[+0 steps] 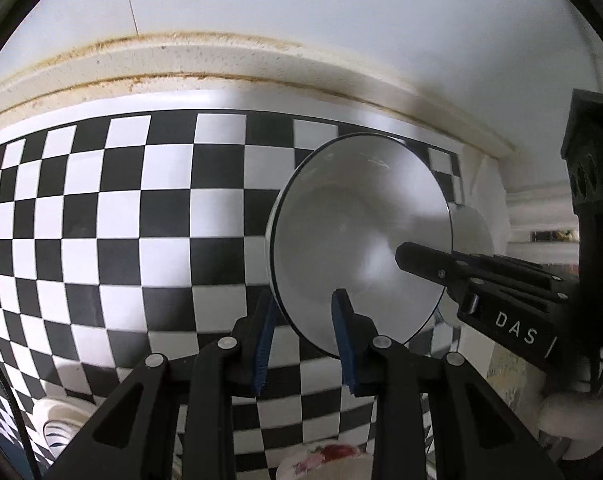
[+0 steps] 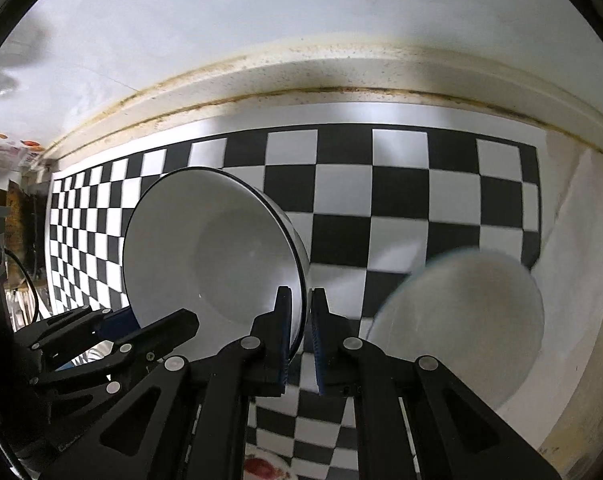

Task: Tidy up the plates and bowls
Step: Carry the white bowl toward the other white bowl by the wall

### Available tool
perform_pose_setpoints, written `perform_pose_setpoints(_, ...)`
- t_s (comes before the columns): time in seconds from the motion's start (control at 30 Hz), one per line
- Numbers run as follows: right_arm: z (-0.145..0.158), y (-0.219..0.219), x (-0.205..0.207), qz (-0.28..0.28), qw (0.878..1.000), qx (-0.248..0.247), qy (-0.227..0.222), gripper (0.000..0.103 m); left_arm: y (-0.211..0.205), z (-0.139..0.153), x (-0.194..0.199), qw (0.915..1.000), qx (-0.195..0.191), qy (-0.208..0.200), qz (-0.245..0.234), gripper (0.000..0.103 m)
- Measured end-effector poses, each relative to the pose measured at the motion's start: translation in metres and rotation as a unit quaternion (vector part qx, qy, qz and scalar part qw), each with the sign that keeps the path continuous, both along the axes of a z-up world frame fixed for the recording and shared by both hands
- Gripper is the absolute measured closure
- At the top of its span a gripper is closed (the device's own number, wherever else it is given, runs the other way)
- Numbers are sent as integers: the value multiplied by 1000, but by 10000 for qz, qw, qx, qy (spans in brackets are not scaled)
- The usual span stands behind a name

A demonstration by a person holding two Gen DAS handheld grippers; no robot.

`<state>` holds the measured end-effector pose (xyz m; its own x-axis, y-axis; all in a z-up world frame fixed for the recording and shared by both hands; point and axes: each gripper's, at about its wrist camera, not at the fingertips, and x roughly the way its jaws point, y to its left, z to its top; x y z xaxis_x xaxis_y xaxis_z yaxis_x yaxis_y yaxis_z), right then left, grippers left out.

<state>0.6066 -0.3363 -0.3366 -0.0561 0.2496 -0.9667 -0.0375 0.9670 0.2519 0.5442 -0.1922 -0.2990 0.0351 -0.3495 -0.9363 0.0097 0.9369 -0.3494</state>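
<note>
A white bowl with a thin dark rim is held up on edge above the checkered mat. My left gripper straddles the bowl's lower rim with a wide gap between its blue pads, so it looks open around the rim. My right gripper is shut on the same bowl's rim, and it shows in the left wrist view reaching into the bowl from the right. A second white bowl sits blurred at the right.
A speckled counter backsplash ledge and white wall run behind the mat. A flowered dish lies at the bottom, and a ribbed white dish at the lower left. Clutter stands at the far left of the right wrist view.
</note>
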Motion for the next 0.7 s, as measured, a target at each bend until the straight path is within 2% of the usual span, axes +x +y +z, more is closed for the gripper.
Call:
perform_pose_setpoints(0.23,43,2,-48,-212,9994,40,-255,92,10,37,-38,9993,-104,-301,-193,78)
perform_pose_setpoints(0.43,79,1,-110,-365,9983,111,-443,92,13,65,-83,9976,-153,-547,-398,78)
perform_pose_setpoints(0.7,96,3,-184,-558,9970,190,-497,91,12,83,-142,9953,-228,-685,-647,78)
